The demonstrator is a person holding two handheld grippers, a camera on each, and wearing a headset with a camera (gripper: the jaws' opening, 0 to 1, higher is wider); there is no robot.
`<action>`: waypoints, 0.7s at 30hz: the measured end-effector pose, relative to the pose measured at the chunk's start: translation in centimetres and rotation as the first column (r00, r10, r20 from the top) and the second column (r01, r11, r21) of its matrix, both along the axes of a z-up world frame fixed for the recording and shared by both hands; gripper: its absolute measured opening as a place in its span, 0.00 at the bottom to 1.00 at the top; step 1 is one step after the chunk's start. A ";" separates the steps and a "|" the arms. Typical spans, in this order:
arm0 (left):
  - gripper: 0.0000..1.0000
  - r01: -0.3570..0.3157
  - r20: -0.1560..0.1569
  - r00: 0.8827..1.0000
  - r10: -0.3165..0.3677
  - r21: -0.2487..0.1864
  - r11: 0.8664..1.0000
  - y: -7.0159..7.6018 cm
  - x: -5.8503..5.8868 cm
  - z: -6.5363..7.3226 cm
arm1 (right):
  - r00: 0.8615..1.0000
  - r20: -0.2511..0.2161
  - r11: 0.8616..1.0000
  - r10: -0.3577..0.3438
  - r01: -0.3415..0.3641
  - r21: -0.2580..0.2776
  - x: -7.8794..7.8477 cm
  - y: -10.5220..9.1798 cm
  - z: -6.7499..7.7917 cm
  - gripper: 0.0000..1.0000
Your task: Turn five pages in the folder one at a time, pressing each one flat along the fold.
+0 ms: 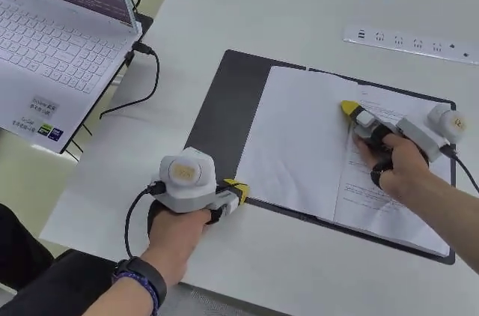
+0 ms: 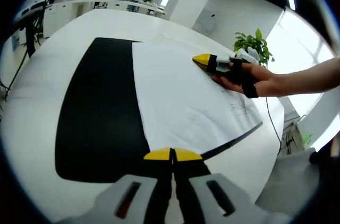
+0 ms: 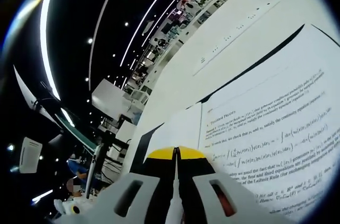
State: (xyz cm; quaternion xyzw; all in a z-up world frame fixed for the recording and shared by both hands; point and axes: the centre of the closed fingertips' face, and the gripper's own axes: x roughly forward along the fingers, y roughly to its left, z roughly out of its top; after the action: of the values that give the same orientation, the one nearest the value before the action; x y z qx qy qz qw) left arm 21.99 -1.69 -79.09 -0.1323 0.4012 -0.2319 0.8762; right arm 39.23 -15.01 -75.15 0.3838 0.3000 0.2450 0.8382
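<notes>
Folder [image 1: 223,110]: lying open on the white bench [image 1: 299,1], black inside cover showing on the left, paper over the rest.
Blank sheet [image 1: 299,144]: flipped over to the left side, covering part of the black cover.
Printed sheet [image 1: 358,198]: on the right of the fold, text side up.
Left tongs [image 1: 239,190] [image 2: 172,154]: shut tight, yellow tips touching each other with nothing between them. They're parked at the near edge of the folder, right by the blank sheet's bottom corner.
Right tongs [image 1: 348,108] [image 3: 176,153]: also closed, nothing pinched as far as I can see. The tips are down on the paper right at the fold, toward the top of the page.
Other stuff: laptop [image 1: 52,39] off to the left with a black cable [image 1: 146,80] plugged in, and a power strip [image 1: 412,40] at the back of the bench.
</notes>
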 end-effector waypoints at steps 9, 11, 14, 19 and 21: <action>0.00 -0.002 0.018 1.000 0.002 0.004 1.000 -0.1 0.0 0.0 | 1.000 0.001 1.000 -0.024 0.024 0.000 -2.5 -0.2 0.8 0.00; 0.00 -0.009 0.023 1.000 0.009 0.002 1.000 -0.1 -0.1 0.1 | 1.000 -0.004 1.000 -0.029 0.029 0.005 -3.0 -0.3 0.8 0.00; 0.00 -0.010 0.030 1.000 0.010 0.002 1.000 -0.1 0.0 0.1 | 0.999 -0.008 0.999 -0.031 0.031 0.012 -2.9 -0.8 0.0 0.00; 0.00 -0.005 0.032 0.999 0.005 -0.005 1.000 -0.1 0.0 0.1 | 0.999 -0.012 0.999 -0.037 0.038 0.029 -3.9 -0.7 0.3 0.00; 0.00 0.000 0.034 0.999 0.000 -0.002 1.000 -0.1 0.0 0.1 | 0.999 -0.016 0.999 -0.039 0.039 0.034 -4.4 -0.7 0.4 0.00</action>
State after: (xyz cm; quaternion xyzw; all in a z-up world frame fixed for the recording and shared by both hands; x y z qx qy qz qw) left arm 21.97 -1.75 -78.97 -0.1294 0.3860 -0.2347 0.8827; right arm 34.83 -15.69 -74.72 0.4055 0.2946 0.2308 0.8340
